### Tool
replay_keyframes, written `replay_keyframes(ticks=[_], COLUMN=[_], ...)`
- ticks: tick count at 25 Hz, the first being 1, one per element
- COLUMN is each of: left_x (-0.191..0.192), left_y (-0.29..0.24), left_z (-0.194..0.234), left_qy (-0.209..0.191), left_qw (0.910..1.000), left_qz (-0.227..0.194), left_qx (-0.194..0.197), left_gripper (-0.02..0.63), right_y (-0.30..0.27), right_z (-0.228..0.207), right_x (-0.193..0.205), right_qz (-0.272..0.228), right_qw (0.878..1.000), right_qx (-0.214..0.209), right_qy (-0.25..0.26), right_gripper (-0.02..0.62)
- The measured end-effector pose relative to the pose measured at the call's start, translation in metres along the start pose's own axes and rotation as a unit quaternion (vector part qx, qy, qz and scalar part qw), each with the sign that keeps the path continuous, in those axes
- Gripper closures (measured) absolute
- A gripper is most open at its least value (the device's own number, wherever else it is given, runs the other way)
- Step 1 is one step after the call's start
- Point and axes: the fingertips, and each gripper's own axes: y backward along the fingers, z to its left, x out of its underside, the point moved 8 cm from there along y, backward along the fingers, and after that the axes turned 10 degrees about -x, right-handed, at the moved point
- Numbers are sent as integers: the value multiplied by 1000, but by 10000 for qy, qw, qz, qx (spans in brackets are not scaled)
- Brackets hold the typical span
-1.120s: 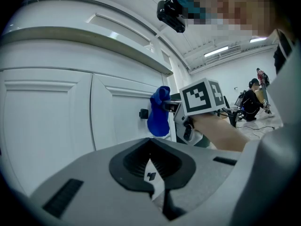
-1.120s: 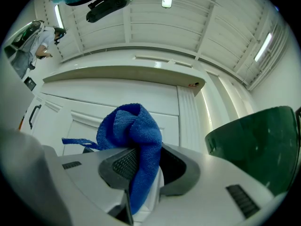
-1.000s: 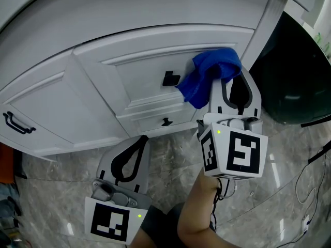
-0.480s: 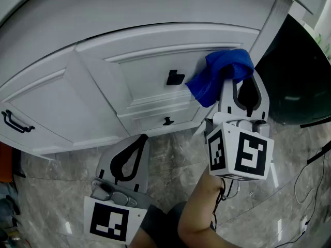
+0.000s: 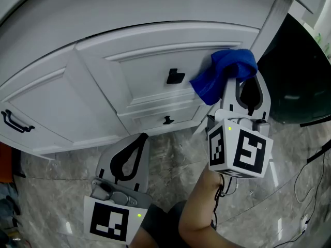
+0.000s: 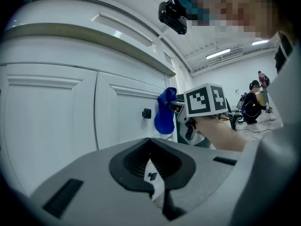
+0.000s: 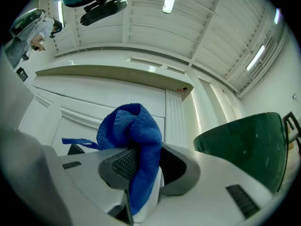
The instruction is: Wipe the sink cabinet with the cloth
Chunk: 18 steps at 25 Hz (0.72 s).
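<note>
A white panelled sink cabinet (image 5: 103,92) is standing on a grey marbled floor (image 5: 170,154), with one blue microfibre cloth (image 5: 222,74) being held just right of its black square knob (image 5: 175,77).
A dark green tub (image 5: 295,87) is sitting well right of that knob, past the cabinet's corner post. The cabinet is showing two knobs, counting a lower black knob (image 5: 166,121) beneath the square one, and one black bar handle (image 5: 15,123) far left of it. Two tongs are showing. The right tongs (image 5: 241,80) are pointing up at the door right of the knob and clenching a fold of the cloth, whose bunched top seems to be touching the door. A bare forearm (image 5: 201,211) is reaching up to them. The left tongs (image 5: 138,138) are hanging below the knob over the floor, with their tips pressed together on nothing, apart from the cabinet.
</note>
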Motion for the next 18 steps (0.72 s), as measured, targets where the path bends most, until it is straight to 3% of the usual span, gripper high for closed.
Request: replay_keyframes(ticks=[13, 18], left_x=[-5, -5], left_y=[12, 11], left_z=[7, 5], left_qy=[107, 101], left_qw=[9999, 9999], left_qz=[-114, -129], left_qx=[-47, 8], left_gripper=[606, 606], right_y=[3, 4], right_z=[-8, -12], right_x=[9, 14], right_qz=[342, 297], right_qw=[9983, 9987], right_qx=[449, 420], right_qy=[112, 24], right_gripper=[480, 480])
